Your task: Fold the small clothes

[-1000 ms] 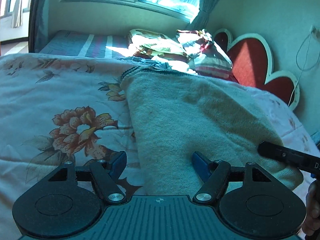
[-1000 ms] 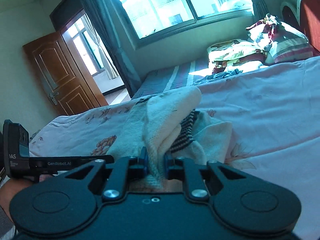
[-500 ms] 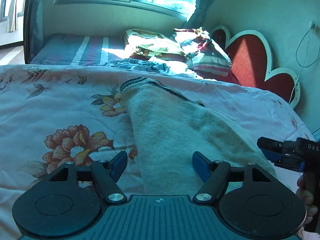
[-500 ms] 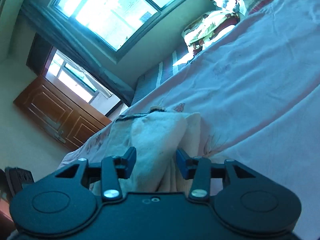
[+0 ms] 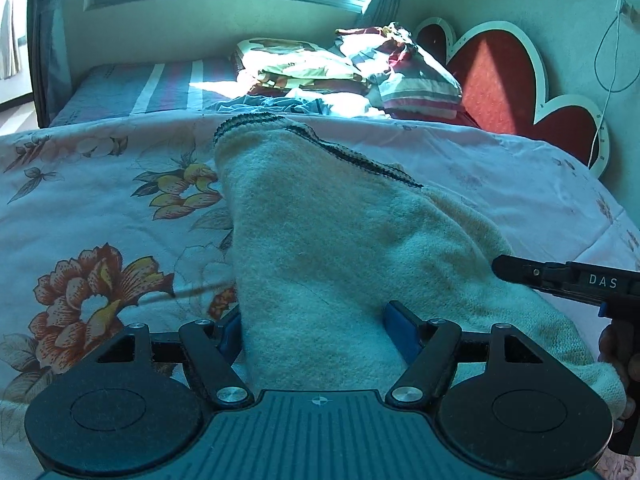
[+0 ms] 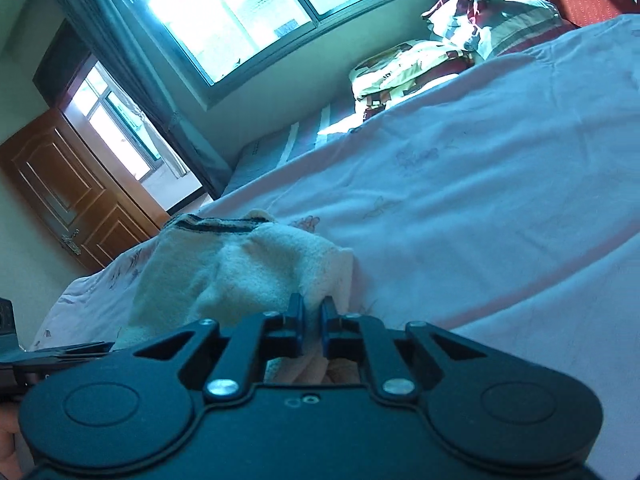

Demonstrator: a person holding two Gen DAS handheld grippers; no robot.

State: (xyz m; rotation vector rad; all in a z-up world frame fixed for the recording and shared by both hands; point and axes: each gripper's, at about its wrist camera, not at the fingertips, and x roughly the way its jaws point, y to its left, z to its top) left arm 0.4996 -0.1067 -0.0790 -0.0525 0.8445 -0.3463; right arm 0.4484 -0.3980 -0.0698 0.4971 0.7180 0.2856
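A cream fuzzy knit garment with a dark striped hem lies folded on the floral pink bedspread. My left gripper is open, its blue pads on either side of the garment's near end. My right gripper is shut on the garment's edge at its near right corner. The right gripper also shows in the left wrist view, at the right side of the garment.
A pile of pillows and folded bedding sits at the head of the bed by the red heart-shaped headboard. A window and a brown wooden door lie beyond the bed.
My right gripper, open half a second ago, has closed on the garment's edge. The left gripper stays open over the near end; the garment lies flatter and longer.
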